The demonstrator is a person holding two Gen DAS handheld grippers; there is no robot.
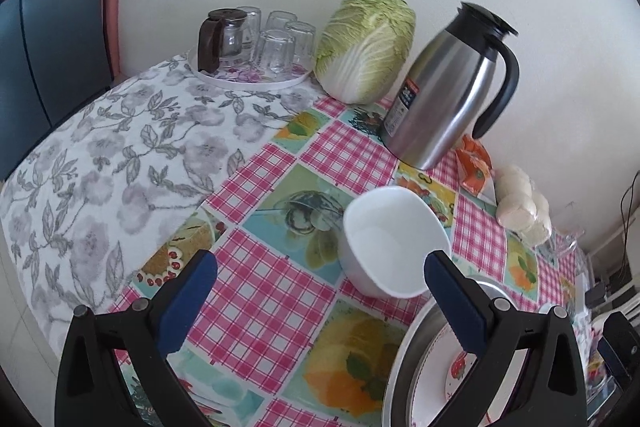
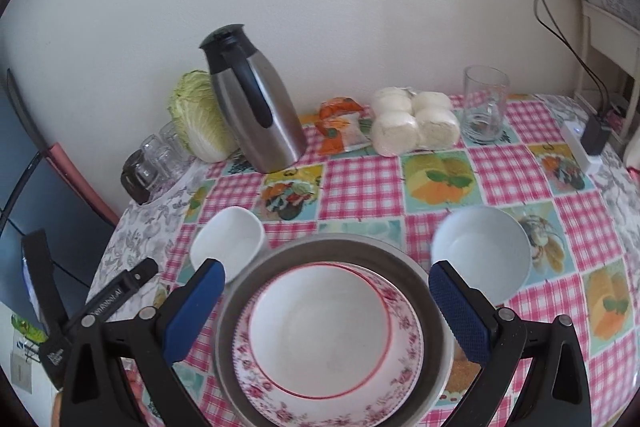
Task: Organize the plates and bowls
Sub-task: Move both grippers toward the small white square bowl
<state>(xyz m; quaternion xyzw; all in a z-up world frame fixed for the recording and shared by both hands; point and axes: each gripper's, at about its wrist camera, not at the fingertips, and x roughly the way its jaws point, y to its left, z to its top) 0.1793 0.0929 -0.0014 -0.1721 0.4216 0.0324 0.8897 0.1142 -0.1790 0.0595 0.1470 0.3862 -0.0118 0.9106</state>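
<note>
- Your left gripper [image 1: 320, 291] is spread wide and grips nothing; it hangs just left of the metal basin [image 2: 434, 287].
- Your right gripper [image 2: 326, 307] is equally wide open and empty, poised over the basin.
- Inside the basin, a red-rimmed bowl [image 2: 320, 327] sits on a flowered plate [image 2: 404, 355].
- One white bowl [image 1: 394, 243] stands just left of the basin; a second white bowl [image 2: 482, 259] stands just right.
- Treat each bowl as light, rigid, glazed, likely slippery and breakable. Pinch one wall at the rim.
</note>
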